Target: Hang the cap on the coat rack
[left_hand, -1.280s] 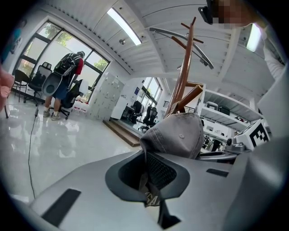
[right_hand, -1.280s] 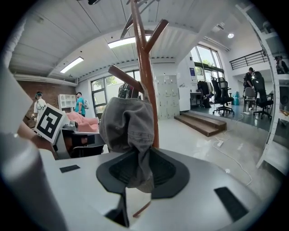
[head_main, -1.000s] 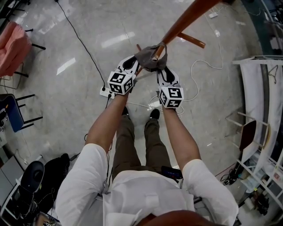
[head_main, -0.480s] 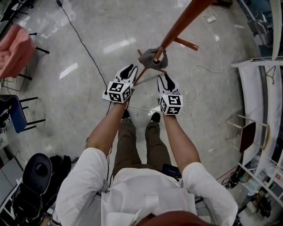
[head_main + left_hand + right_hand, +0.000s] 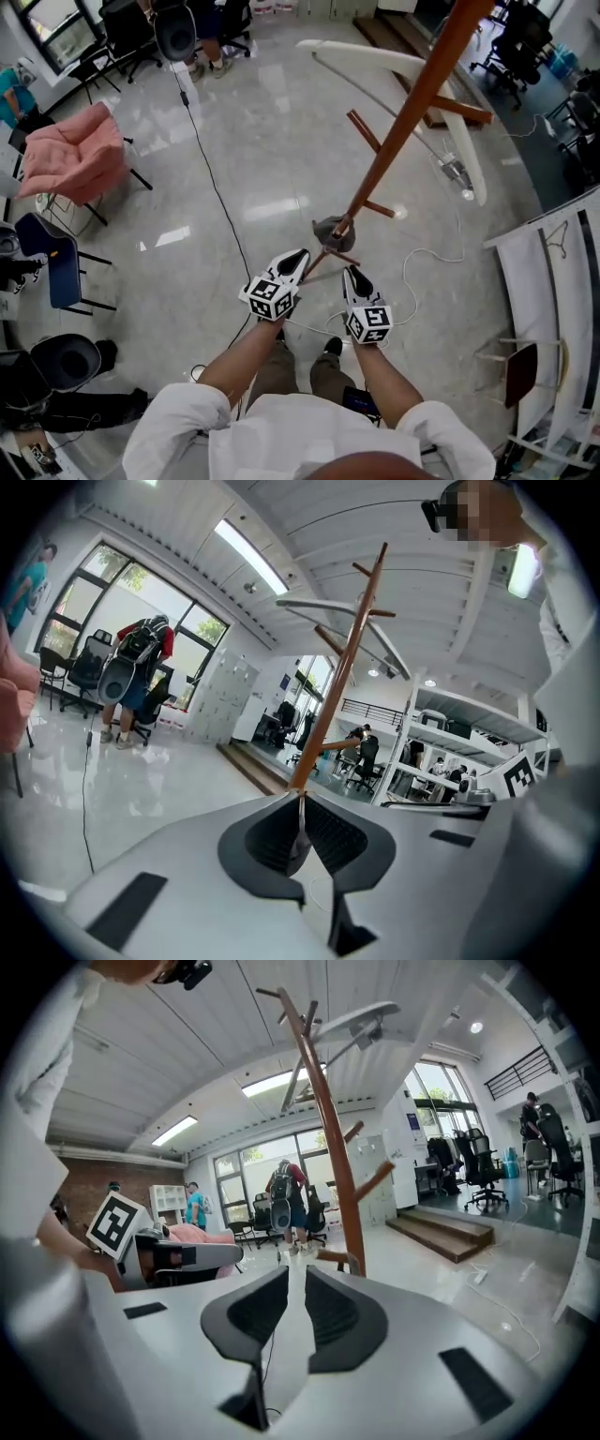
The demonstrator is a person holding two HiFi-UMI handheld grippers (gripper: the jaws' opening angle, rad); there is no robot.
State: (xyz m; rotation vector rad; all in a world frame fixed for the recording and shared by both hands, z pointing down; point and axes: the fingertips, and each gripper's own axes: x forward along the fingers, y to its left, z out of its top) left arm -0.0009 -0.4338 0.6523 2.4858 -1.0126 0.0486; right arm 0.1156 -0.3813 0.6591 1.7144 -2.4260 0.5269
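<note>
Cap (image 5: 332,231) is on the rack already. It's one grey cap, sitting over a low peg right against the pole, a little ahead of both grippers and touching neither.

Biggest thing here is the shiny pale floor (image 5: 234,122). Next is the single wooden coat rack (image 5: 403,117), which slants across the head view from the top right down to the cap. I count at least three bare pegs (image 5: 364,131) on it.

Over on the right is one white clothes rail (image 5: 548,239) with what looks like a single wire hanger (image 5: 560,239) on it. In the right gripper view, two people (image 5: 286,1194) stand by the windows.

On the left there are two chairs. The pink chair (image 5: 70,155) has pink cloth draped over it, and the blue chair (image 5: 58,267) is just below it in the picture.

There are two grippers, one in each hand, side by side just below the cap. The left gripper (image 5: 302,253) has its jaws pressed together with nothing in them. The right gripper (image 5: 349,272) has just been closing its jaws, so there's only a thin slit between them, with nothing in it either.

Two cables lie on the floor. One black cable (image 5: 211,178) runs up the picture from near the person's feet, and one white cable (image 5: 436,258) loops to the right of the rack's foot.
</note>
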